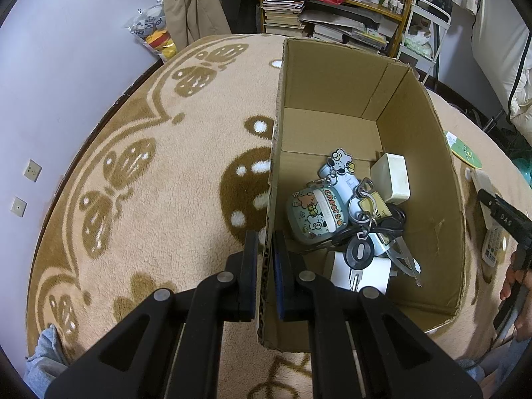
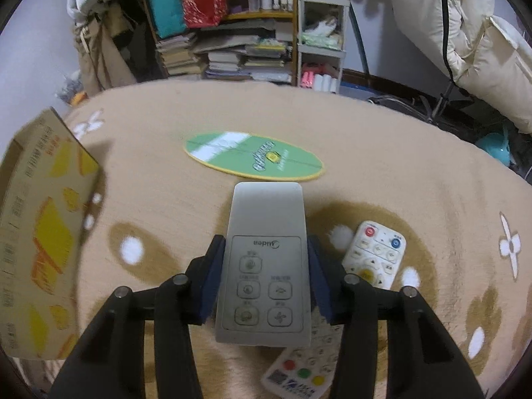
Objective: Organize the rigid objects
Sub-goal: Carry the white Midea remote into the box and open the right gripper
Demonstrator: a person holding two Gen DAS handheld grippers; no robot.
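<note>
My left gripper (image 1: 265,252) is shut on the near left wall of an open cardboard box (image 1: 332,76), one finger outside and one inside. In the box lie a mint case marked "cheers" (image 1: 316,216), a bunch of keys (image 1: 365,212), a cream block (image 1: 390,178) and a white charger (image 1: 360,272). My right gripper (image 2: 264,262) is shut on a grey Midea remote (image 2: 266,232) and holds it above the carpet. The box's printed outside (image 2: 40,232) shows at the left of the right wrist view. The right gripper (image 1: 505,216) shows at the right edge of the left wrist view.
A white remote (image 2: 375,252) lies on the beige carpet right of my right gripper; another remote with coloured buttons (image 2: 299,369) lies under it. A green oval fan (image 2: 254,159) lies ahead. Shelves with books (image 2: 229,53) and a white cart (image 2: 321,36) stand behind.
</note>
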